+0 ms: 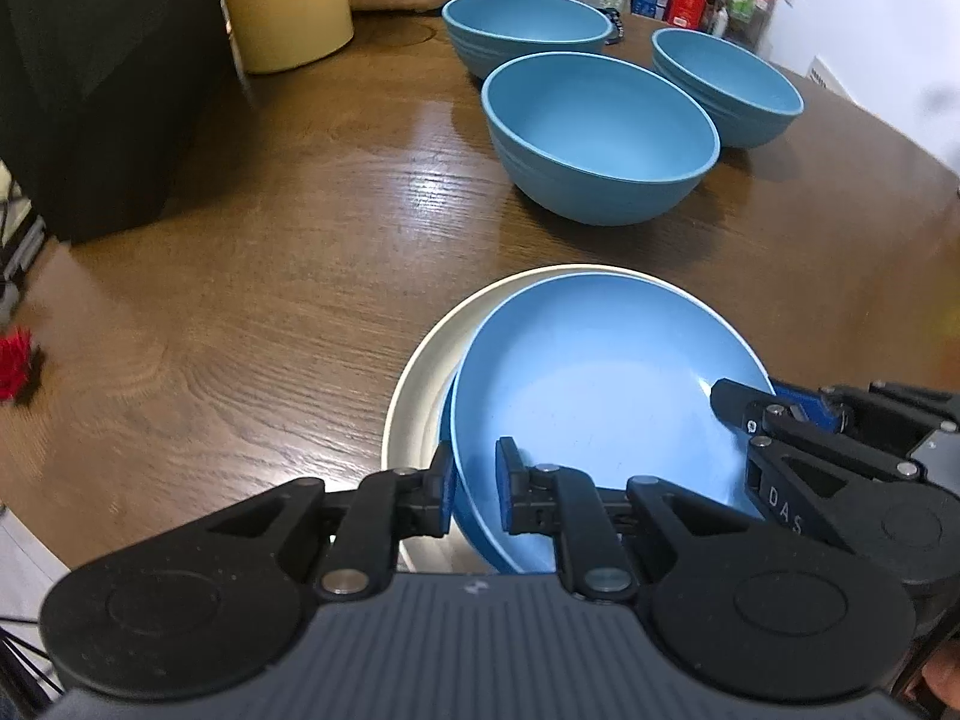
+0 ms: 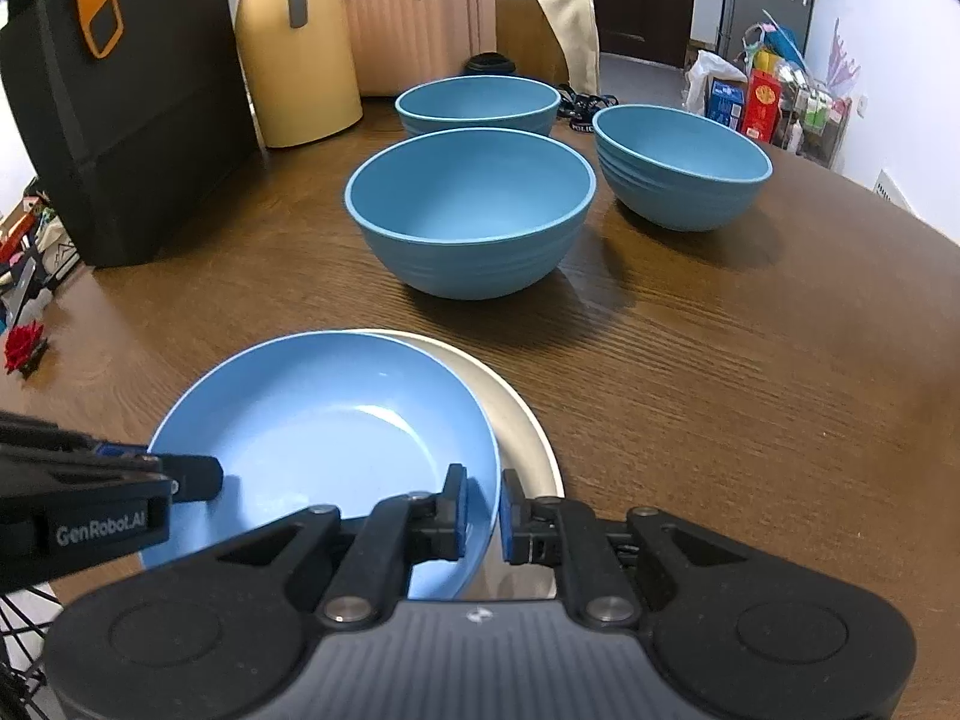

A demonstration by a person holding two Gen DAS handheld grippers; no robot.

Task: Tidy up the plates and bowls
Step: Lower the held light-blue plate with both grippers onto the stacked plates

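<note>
A blue plate (image 1: 594, 384) lies tilted on a cream plate (image 1: 420, 396) at the table's near edge; both also show in the right wrist view, blue (image 2: 324, 414) and cream (image 2: 522, 420). My left gripper (image 1: 477, 492) is shut on the blue plate's left rim. My right gripper (image 2: 483, 510) is shut on its right rim and also shows in the left wrist view (image 1: 744, 420). Three blue bowls stand beyond: a near one (image 2: 471, 210), a far one (image 2: 477, 102) and a right one (image 2: 684, 165).
A black bag (image 2: 126, 120), a yellow jug (image 2: 297, 54) and a pink suitcase (image 2: 414, 18) stand at the back left of the wooden table (image 2: 750, 390). A red flower (image 2: 24, 345) lies at the left edge. Boxes and bottles (image 2: 774, 96) crowd the back right.
</note>
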